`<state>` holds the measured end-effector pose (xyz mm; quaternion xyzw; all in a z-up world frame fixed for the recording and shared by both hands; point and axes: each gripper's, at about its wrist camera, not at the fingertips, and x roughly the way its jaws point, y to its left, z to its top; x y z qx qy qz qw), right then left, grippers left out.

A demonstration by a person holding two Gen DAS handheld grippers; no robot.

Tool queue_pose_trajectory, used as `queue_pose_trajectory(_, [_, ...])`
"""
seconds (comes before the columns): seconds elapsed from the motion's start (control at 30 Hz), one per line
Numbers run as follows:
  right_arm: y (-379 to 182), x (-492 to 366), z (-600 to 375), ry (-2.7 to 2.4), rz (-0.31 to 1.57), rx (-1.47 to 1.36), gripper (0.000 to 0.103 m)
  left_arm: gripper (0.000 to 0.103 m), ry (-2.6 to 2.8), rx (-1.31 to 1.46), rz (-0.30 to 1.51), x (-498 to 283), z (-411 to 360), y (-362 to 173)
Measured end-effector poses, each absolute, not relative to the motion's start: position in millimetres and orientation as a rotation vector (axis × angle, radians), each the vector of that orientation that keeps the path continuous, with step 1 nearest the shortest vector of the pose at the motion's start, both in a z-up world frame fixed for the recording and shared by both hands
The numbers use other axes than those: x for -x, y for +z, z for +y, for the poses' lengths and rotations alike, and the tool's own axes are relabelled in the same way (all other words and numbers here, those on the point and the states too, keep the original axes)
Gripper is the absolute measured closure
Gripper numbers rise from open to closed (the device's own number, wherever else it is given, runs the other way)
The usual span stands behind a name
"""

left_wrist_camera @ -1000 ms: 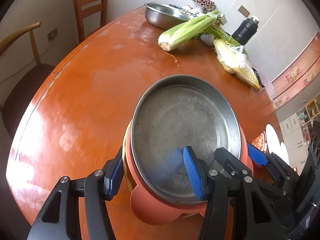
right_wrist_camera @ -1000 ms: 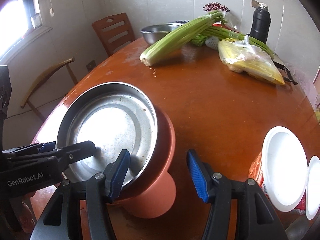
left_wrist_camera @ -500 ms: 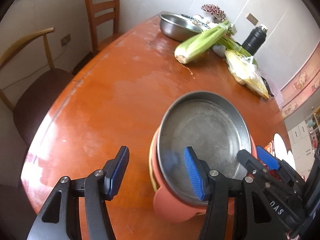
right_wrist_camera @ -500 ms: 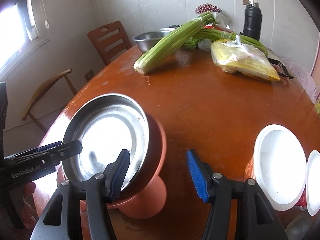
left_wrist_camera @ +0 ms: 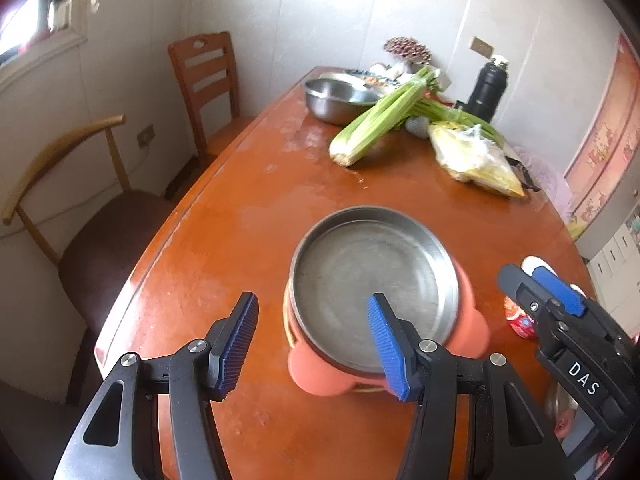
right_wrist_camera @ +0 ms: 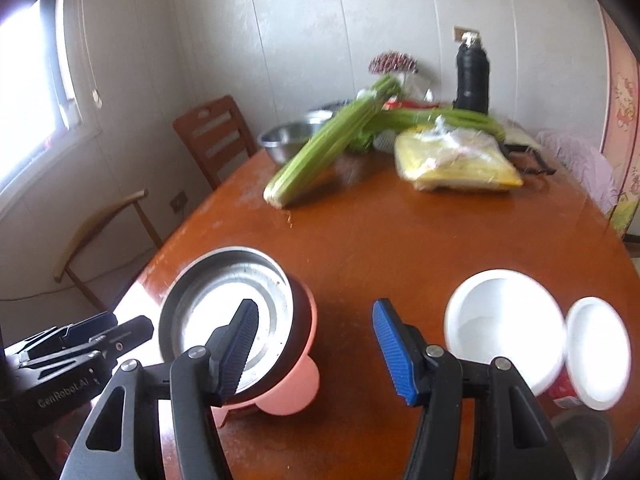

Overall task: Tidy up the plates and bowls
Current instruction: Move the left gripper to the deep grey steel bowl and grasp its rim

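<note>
- At the near left edge of the orange bench (left_wrist_camera: 248, 208), the left tool (left_wrist_camera: 312, 348) hangs released, nothing between its blue pads (left_wrist_camera: 240, 340), one pad beside the stack and the other over its rim.
- The steel plate (left_wrist_camera: 372, 276) sits nested in a salmon-pink eared bowl (left_wrist_camera: 468, 332), resting on the bench close to that edge; a careless nudge from either tool could push the stack toward the drop, or slide the plate out of its seat.
- Centre, the right tool (right_wrist_camera: 316, 344) hovers with jaws apart and empty, one pad in line with the plate's rim and the other over bare wood; a low sweep across could clip the pink bowl's ear (right_wrist_camera: 292, 396) and tip it.
- To the right, two white bowls (right_wrist_camera: 504, 324) wait side by side, apparently not yet gathered; the smaller white bowl (right_wrist_camera: 596, 352) lies near the bench's border, where a clumsy grasp might knock it off.
- Further back, celery (right_wrist_camera: 320, 152), a bagged yellow parcel (right_wrist_camera: 456, 164), a steel basin (left_wrist_camera: 336, 98) and a black flask (right_wrist_camera: 472, 76) crowd the far end, leaving little room there for stacked dishes.
</note>
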<state>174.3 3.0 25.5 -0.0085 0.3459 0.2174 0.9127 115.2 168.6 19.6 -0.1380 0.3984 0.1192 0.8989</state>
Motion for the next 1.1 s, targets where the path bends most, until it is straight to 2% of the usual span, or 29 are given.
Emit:
queue_pose_trajectory(0.6, [83, -113, -69, 0.391, 0.542, 0.038, 0.037, 0.042, 0.178, 0.208, 0.713, -80, 99, 74])
queue_pose_trajectory(1.1, [82, -92, -149, 0.258, 0.557, 0.069, 0.035, 0.041, 0.043, 0.127, 0.729, -81, 22, 79])
